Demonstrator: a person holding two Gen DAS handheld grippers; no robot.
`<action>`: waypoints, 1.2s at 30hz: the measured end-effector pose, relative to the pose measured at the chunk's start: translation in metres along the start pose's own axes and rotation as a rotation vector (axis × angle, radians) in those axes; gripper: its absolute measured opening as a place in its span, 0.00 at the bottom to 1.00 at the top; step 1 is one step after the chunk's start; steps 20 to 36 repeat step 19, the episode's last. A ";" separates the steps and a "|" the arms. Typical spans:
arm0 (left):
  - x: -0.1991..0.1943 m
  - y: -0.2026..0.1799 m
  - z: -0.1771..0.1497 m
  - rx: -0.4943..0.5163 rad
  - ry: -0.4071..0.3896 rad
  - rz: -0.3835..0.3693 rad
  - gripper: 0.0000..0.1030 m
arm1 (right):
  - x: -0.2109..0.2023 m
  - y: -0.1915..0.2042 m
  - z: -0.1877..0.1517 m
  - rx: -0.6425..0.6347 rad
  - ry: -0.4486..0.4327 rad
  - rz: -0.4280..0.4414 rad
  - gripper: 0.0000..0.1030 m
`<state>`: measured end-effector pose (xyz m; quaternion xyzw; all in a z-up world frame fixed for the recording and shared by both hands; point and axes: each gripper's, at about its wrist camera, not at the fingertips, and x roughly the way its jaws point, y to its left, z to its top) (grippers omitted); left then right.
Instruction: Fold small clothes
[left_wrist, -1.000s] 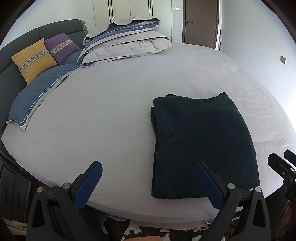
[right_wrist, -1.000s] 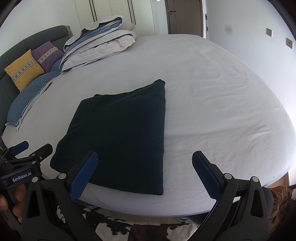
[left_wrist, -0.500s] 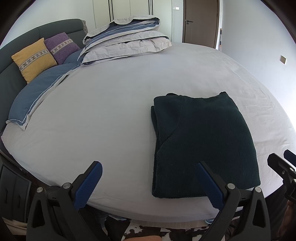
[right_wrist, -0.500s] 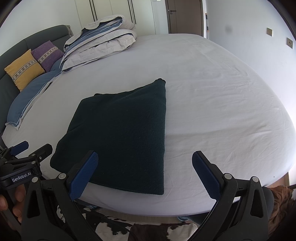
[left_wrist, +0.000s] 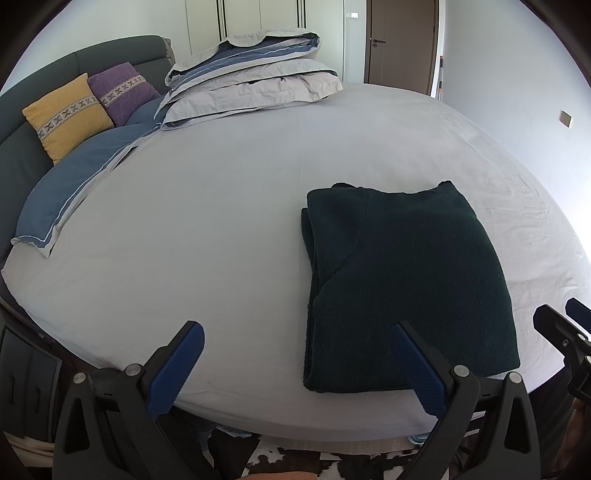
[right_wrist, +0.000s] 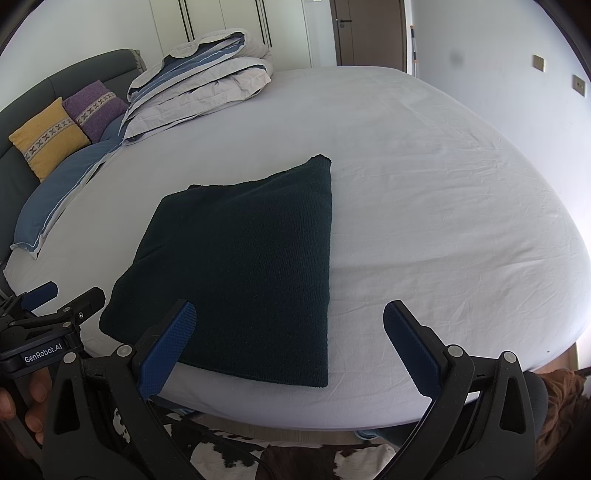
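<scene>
Bed (right_wrist: 424, 184), pale grey sheet, lightly creased; dark green knitted garment (right_wrist: 243, 266), folded to a flat rectangle, near the bed's front edge; right gripper (right_wrist: 288, 328), jaws spread wide with blue pads, empty, held over that edge; left gripper (right_wrist: 44, 314), lower left, a hand (right_wrist: 22, 402) beneath it, jaw gap unclear; folded duvet (right_wrist: 199, 85) at far left; yellow cushion (right_wrist: 48, 140) and purple cushion (right_wrist: 94, 107) against a dark headboard (right_wrist: 74, 74); cowhide rug (right_wrist: 277, 458) below.
</scene>
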<state>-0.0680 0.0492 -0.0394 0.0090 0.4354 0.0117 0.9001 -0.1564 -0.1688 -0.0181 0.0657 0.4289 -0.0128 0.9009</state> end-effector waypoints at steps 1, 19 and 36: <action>0.000 0.000 0.000 0.000 0.000 0.000 1.00 | 0.000 0.000 0.000 0.000 0.000 0.000 1.00; 0.002 0.003 -0.001 0.002 0.008 -0.006 1.00 | 0.001 0.000 -0.003 -0.001 0.001 0.004 1.00; 0.002 0.003 -0.001 0.002 0.008 -0.006 1.00 | 0.001 0.000 -0.003 -0.001 0.001 0.004 1.00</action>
